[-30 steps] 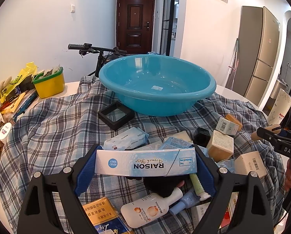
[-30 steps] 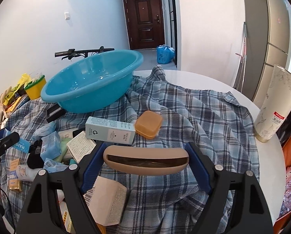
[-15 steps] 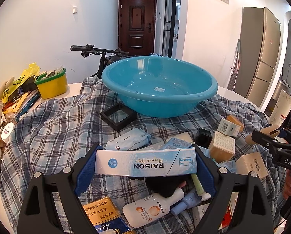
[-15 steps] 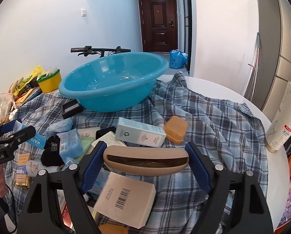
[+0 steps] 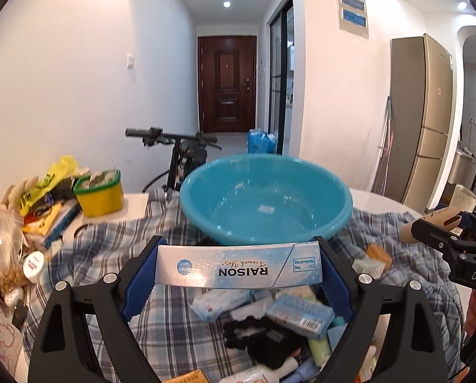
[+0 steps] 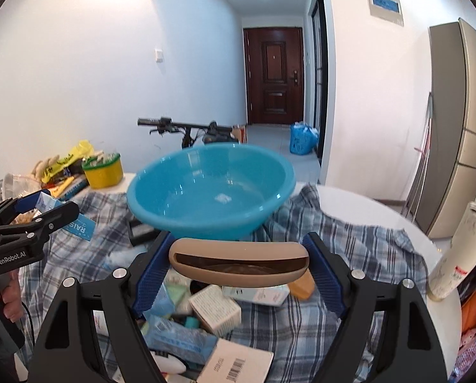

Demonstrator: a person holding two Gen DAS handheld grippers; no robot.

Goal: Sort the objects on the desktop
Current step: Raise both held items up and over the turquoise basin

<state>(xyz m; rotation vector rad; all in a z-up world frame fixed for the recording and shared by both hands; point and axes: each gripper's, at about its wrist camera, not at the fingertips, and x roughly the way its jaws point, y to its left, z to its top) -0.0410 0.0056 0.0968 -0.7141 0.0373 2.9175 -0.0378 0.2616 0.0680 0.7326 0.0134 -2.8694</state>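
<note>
We see left gripper (image 5: 238,269) clamping RAISON box (image 5: 238,271), right gripper (image 6: 238,263) clamping tan case (image 6: 238,263) — both near blue basin (image 5: 265,199) rim, basin empty.

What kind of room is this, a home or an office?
Most likely a home, probably a flat's dining area: a tall fridge by the wall, a dark wooden entrance door down the hallway, and a bicycle parked behind the table.
</note>
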